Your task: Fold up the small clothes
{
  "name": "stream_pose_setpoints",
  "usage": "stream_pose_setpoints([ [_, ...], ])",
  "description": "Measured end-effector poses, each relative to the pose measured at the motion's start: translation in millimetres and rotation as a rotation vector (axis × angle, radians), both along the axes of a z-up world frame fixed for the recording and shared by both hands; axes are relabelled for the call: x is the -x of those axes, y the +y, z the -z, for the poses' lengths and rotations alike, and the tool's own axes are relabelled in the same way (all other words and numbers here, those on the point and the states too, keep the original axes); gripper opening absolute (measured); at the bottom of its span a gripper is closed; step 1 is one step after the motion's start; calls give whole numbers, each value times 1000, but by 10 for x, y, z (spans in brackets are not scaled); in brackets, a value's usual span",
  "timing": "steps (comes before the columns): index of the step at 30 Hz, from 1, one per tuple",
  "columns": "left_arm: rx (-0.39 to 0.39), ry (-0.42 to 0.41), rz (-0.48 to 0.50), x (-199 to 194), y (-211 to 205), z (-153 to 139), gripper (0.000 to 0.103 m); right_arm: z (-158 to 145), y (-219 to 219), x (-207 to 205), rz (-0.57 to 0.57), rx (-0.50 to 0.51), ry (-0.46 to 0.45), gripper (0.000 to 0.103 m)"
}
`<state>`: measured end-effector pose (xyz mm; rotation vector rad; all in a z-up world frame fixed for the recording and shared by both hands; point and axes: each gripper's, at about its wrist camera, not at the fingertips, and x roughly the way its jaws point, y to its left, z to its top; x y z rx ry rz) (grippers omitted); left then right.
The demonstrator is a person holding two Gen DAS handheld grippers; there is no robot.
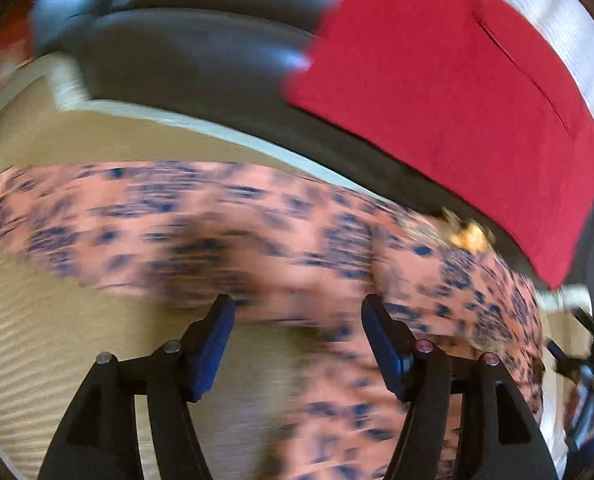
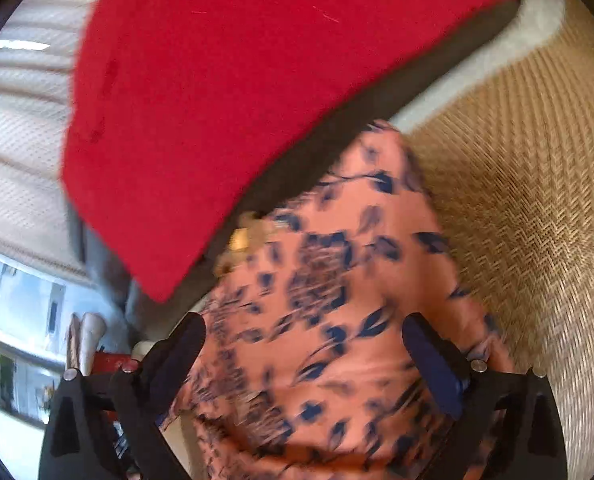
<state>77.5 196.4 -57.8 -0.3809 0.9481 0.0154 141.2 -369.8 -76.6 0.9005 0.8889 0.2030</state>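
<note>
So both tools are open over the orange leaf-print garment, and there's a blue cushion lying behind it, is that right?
Not quite: the cushion is red, not blue, as the right wrist view shows clearly. The rest holds: the left tool and right tool are both open over the orange leaf-print garment, with the cushion behind it.

Left tongs, right tongs, black angular arms, blue pads, silver and reddish screws

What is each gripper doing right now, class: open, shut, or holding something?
Left gripper: open, holding nothing; the orange patterned garment lies beyond its fingers.
Right gripper: open wide over the same garment, not gripping it.
</note>
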Motion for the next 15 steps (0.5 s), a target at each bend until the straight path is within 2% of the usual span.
stream_pose_setpoints([
  [2, 17, -5, -115, 144, 510, -34, 70, -243, 170, 208, -24, 61, -65, 100],
  [4, 90, -19, -277, 338, 1085, 61, 71, -347, 416, 478, -77, 113, -124, 101],
  [7, 216, 10, -523, 521, 1836, 311, 71, -181, 740, 814, -158, 188, -78, 101],
  [9, 244, 24, -584, 498, 2147, 445, 70, -86, 875, 966, -182, 198, -53, 101],
  [11, 241, -12, -613, 469, 2326, 437, 70, -33, 957, 1085, -199, 207, -36, 101],
  [15, 319, -34, -683, 336, 2598, 482, 71, 18, 968, 1155, -183, 209, -7, 101],
])
